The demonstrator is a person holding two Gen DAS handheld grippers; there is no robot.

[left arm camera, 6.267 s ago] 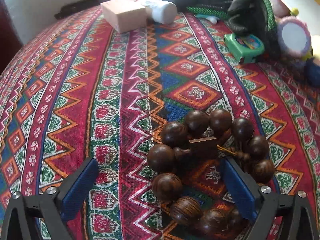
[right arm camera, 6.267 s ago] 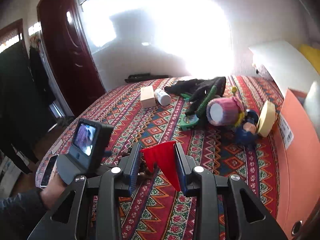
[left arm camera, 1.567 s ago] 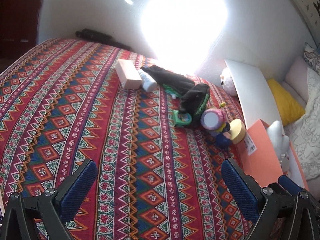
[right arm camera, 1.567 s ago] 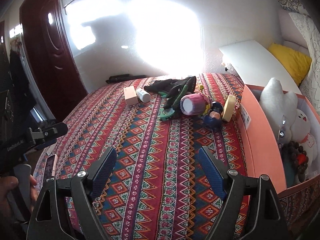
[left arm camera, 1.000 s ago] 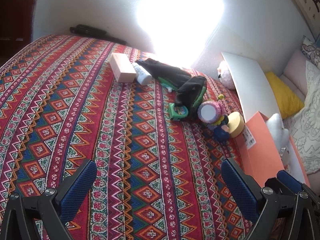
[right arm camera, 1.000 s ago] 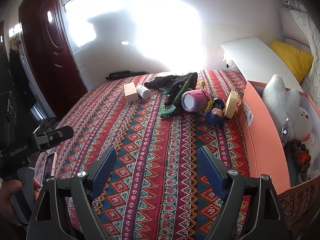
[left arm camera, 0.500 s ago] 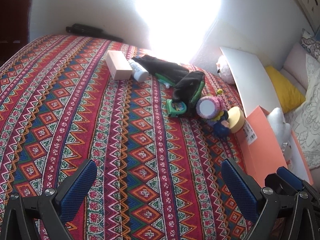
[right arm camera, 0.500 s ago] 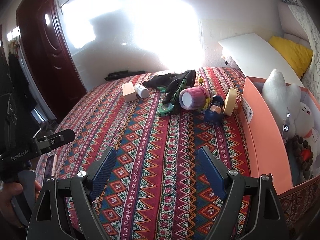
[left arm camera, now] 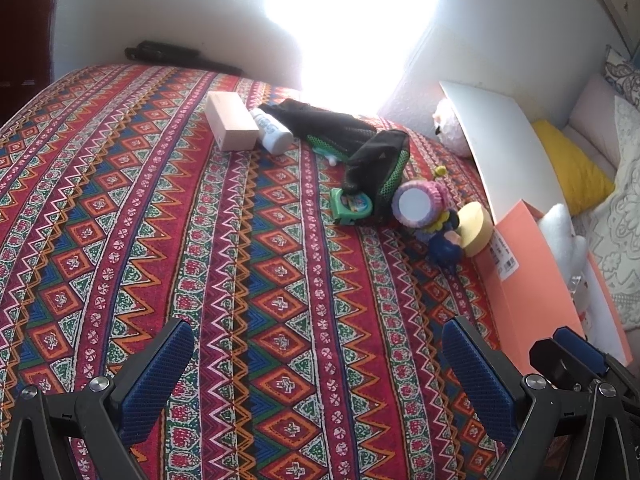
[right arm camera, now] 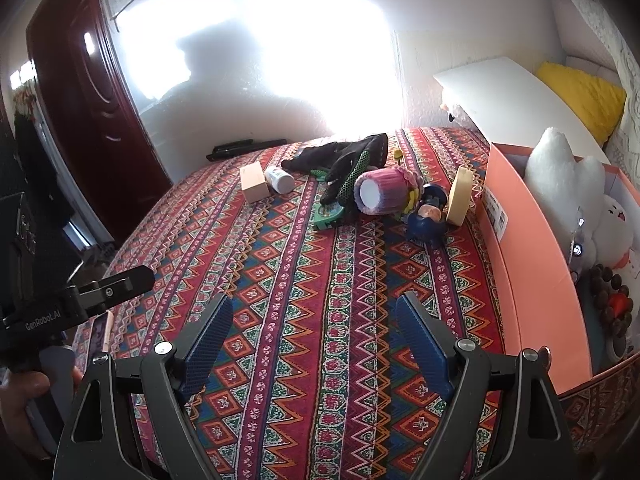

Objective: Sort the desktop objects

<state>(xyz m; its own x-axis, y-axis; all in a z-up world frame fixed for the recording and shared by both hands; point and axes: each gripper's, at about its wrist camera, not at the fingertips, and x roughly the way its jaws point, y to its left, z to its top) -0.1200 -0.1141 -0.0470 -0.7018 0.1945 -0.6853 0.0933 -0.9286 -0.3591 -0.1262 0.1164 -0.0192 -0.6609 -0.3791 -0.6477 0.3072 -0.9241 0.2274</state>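
We work over a red patterned woven cloth that covers the whole surface, with a white wall glaring bright behind it. Our left gripper hangs above bare cloth with its blue-padded jaws spread wide and nothing between them; our right gripper is likewise spread and empty.

Far ahead and left of the left gripper lies a pale pink rectangular block, with a small white plastic bottle just beside it. Further right, a pair of black gloves with green knitted cuffs sprawls, one glove draped over a small green tape measure. Touching that glove is a pink knitted cylinder with a white round end, then a dark blue toy figure and a cream round roll of tape leaning by the box.

Right of both grippers stands an open salmon-pink cardboard box. Inside we see a white star-shaped plush, a white plush rabbit and a string of dark brown wooden beads.
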